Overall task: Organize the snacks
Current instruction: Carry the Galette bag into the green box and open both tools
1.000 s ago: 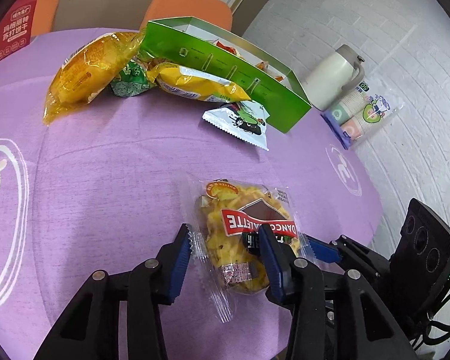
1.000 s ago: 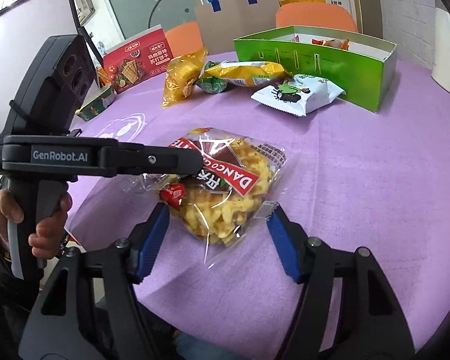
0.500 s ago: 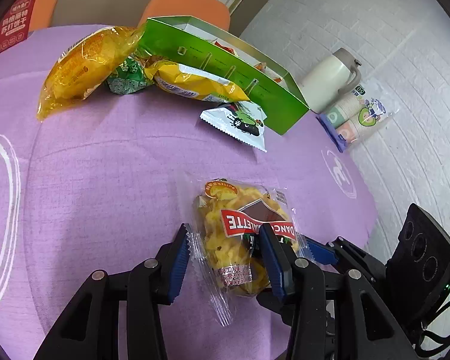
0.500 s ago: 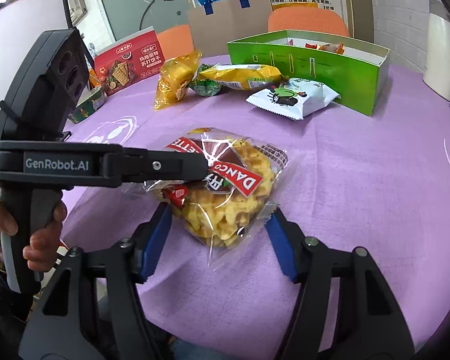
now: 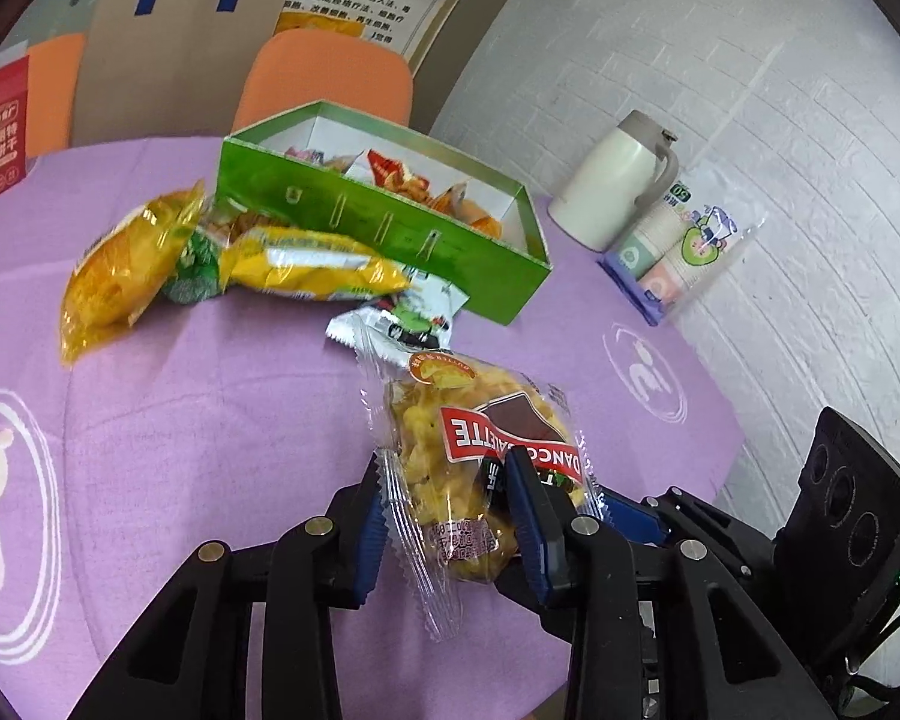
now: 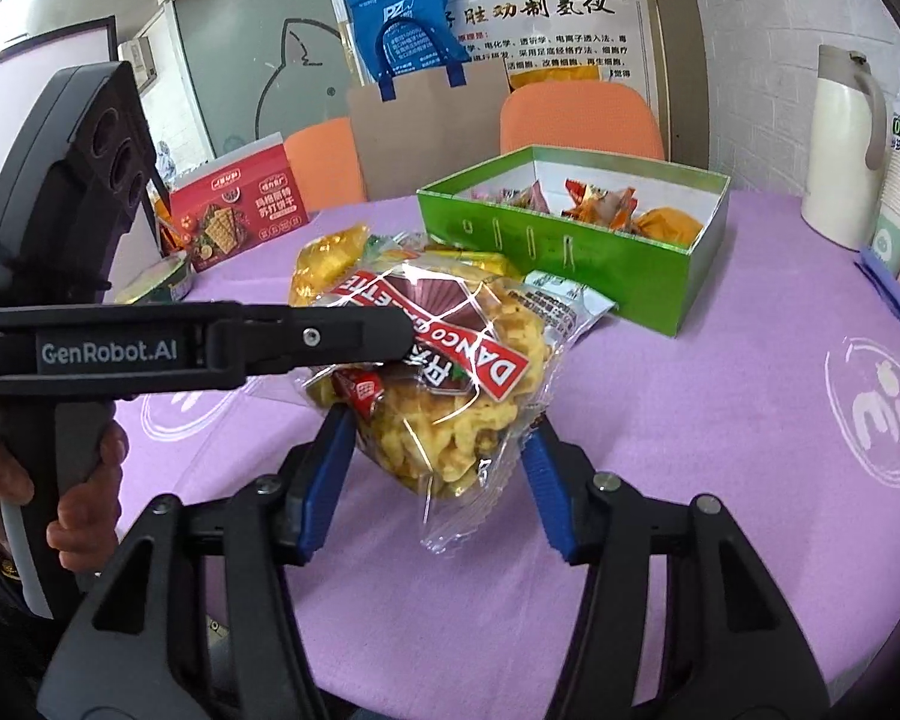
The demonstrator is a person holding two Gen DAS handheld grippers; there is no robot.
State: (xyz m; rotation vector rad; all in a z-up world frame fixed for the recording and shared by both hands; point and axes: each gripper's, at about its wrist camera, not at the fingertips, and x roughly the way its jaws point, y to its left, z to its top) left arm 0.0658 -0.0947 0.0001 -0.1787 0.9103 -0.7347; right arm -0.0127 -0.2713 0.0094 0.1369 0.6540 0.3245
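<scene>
As both tongs (image 5: 450, 525) (image 6: 435, 483) closed further, you gripped the Danco waffle packet (image 6: 450, 372) and lifted it off the desk (image 5: 210, 420), ready for the far green box (image 5: 390, 228).

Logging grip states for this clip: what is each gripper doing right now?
Left gripper: shut on the waffle snack bag, jaws just closing.
Right gripper: shut on the same bag, jaws just closing.

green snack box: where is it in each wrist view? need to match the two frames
Left wrist: green snack box upper centre, beyond the loose snack packets, left of the white thermos.
Right wrist: green snack box upper centre-right, behind the lifted waffle bag.
Shared landmark: the white thermos, at the right edge here.
</scene>
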